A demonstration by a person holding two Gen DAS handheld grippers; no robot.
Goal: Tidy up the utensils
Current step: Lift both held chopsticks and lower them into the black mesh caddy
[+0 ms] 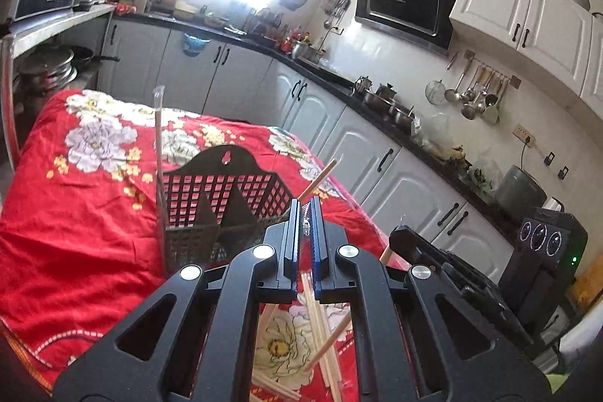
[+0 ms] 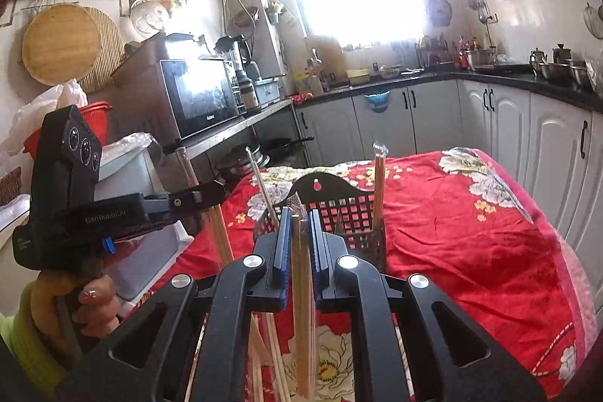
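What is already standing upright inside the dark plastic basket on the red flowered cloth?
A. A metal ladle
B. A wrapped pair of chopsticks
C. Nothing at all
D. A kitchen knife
B: a clear-wrapped pair of chopsticks stands upright at one end of the dark basket, its top poking above the rim.

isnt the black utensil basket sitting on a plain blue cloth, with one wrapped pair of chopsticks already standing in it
Not quite: the cloth is red with a flower print, not plain blue. Both wrist views show it. The rest holds: the black basket sits on it, and one wrapped pair of chopsticks already stands upright in it, as the right wrist view shows.
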